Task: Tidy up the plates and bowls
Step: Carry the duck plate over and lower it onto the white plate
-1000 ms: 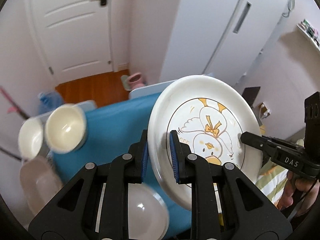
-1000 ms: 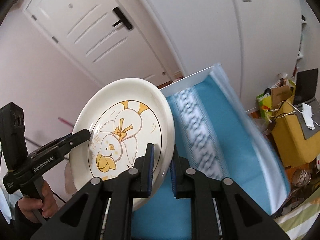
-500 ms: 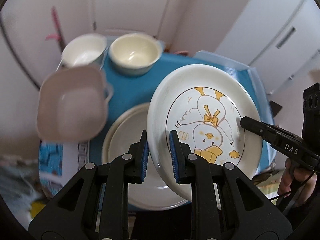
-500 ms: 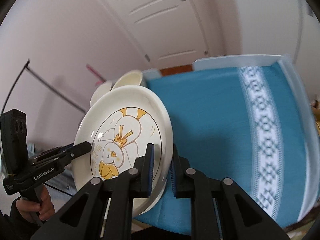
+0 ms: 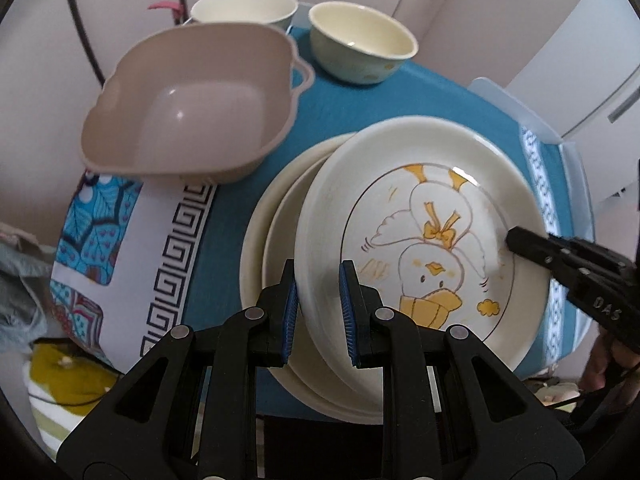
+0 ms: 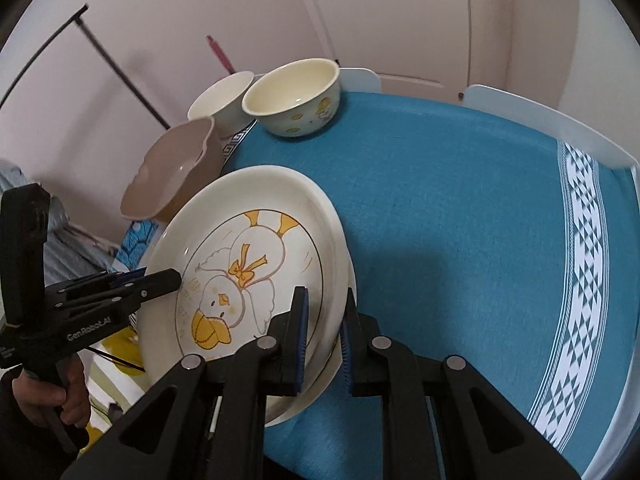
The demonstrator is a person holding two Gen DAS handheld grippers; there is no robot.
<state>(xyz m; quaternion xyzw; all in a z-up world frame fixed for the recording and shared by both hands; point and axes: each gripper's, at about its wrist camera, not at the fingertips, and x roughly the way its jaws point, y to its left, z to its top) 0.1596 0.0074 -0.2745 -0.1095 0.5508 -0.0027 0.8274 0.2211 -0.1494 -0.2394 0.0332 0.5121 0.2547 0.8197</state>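
Observation:
A cream plate with a duck drawing [image 5: 420,208] [image 6: 256,240] is held by both grippers just above a plain cream plate [image 5: 272,224] on the blue tablecloth. My left gripper [image 5: 318,300] is shut on the duck plate's near rim. My right gripper [image 6: 323,330] is shut on its opposite rim; its finger shows in the left wrist view [image 5: 560,256]. The left gripper also shows in the right wrist view [image 6: 120,292]. Two cream bowls [image 5: 362,46] [image 5: 244,6] stand at the table's far edge.
A beige plastic basin [image 5: 192,100] [image 6: 176,168] stands left of the plates. The blue cloth [image 6: 460,208] with a white patterned band covers the table. A wall, a black rack and a white door stand behind it.
Both grippers have carried the duck plate down toward the table. It now hangs close over the plain plate, tilted less than before.

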